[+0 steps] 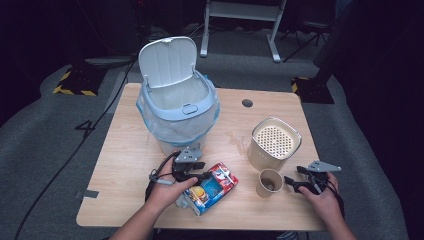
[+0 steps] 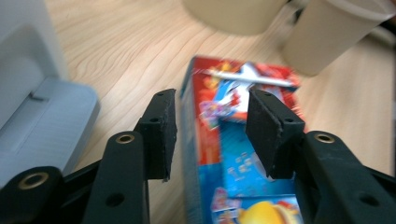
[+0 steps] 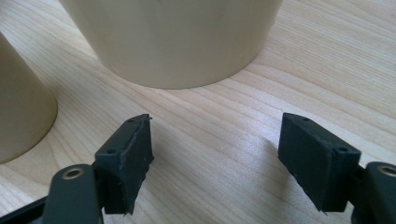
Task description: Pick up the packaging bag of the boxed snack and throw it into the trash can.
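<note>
Two tools are at work over a wooden worktop (image 1: 125, 150), one in each of the person's hands. The left tool (image 2: 212, 128) sits low over a colourful carton (image 1: 212, 187) lying flat near the front edge of the worktop, just in front of the bin. In the left gripper view the two black pads straddle the carton's red and blue top: one pad stands off the carton's left edge with bare wood showing beside it, the other lies over the printed face. The jaws are spread, and I cannot see either pad pressing on the carton, so it is not gripped. That view is blurred.

Behind the carton stands a white pedal bin (image 1: 177, 107) with its lid tipped up and a clear liner folded over its rim; its grey foot pedal shows at the left of the left gripper view.

The right tool (image 3: 215, 158) rests at the front right of the worktop, jaws released and wide apart, with only bare wood between the pads. Just ahead of it stand a small beige paper cup (image 1: 270, 182) and, behind that, a larger beige container (image 1: 274, 145) with a perforated top. The cup and the container stand close beside each other, well apart from the carton.
</note>
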